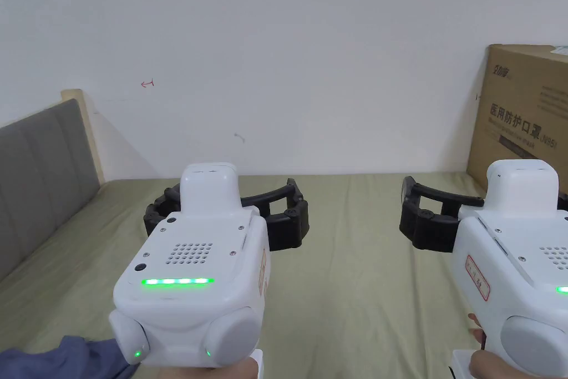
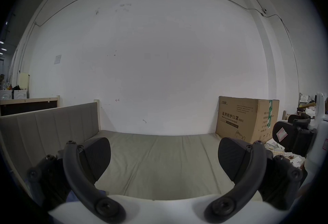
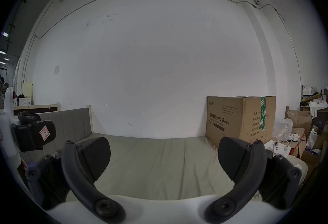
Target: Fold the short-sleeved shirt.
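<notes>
1. Head view: I hold the left gripper (image 1: 227,197) at lower centre-left and the right gripper (image 1: 488,202) at the lower right edge, both raised above the bed (image 1: 344,263) and aimed at the wall.
2. My fingers are released on both sides. In the left gripper view the jaws stand wide apart with bare bed between the pads (image 2: 95,155). The right gripper view shows the same wide gap, and nothing is grasped.
3. The only cloth I can find is a blue-grey fold (image 1: 61,358) in the bottom left corner of the head view, lying on the bed below and left of the left gripper. I take it for the shirt, though too little of it shows to make out a sleeve or collar. A sliver of the same blue peeks out low in the left gripper view, beside the left jaw.
4. I judge the folding is not yet begun, since the shirt looks bunched rather than spread.
5. Handling, as I judge it: light, limp and soft, so it will sag from any single hold and drag on the bed's fabric. It is not fragile, and a firm pinch should do no harm.
6. Where to grip: both shoulder seams or the two hem corners, one per gripper, taking a single layer at the edge so that it hangs flat.
7. A box (image 1: 521,119) stands at the right edge, well apart from the cloth.
</notes>
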`<control>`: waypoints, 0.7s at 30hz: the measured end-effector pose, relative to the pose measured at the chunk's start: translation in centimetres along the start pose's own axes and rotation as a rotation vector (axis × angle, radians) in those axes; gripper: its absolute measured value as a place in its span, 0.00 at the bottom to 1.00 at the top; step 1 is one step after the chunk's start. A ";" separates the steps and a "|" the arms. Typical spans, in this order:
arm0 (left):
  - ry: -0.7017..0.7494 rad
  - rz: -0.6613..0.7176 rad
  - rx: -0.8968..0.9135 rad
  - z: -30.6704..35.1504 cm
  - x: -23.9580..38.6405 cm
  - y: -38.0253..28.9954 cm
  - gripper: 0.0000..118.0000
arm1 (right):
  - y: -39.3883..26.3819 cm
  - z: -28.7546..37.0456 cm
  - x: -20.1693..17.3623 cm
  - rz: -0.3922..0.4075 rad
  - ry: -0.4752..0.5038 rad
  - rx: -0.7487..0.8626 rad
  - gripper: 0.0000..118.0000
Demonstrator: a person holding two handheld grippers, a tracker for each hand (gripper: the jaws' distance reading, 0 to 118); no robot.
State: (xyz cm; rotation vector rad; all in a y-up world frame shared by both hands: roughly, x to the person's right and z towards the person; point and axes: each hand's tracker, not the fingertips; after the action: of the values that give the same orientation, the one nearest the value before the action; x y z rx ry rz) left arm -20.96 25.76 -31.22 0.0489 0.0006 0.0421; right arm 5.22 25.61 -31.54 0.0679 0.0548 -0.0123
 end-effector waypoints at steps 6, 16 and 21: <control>-0.003 0.002 0.011 0.1 0.0 0.1 1.00 | -0.1 0.0 -0.1 0.005 -0.005 0.003 1.00; 0.037 -0.121 0.020 0.5 0.8 -0.4 0.13 | -1.1 0.4 -0.2 0.040 -0.001 0.010 0.24; 0.009 -0.033 -0.105 -0.8 0.0 -0.8 0.00 | -1.4 -0.9 0.9 -0.034 0.002 -0.095 0.00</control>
State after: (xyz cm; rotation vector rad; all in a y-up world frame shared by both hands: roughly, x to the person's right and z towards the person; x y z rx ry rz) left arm -20.93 24.97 -32.04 -0.0560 0.0087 0.0091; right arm 6.04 24.27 -32.61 -0.0282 0.0587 -0.0440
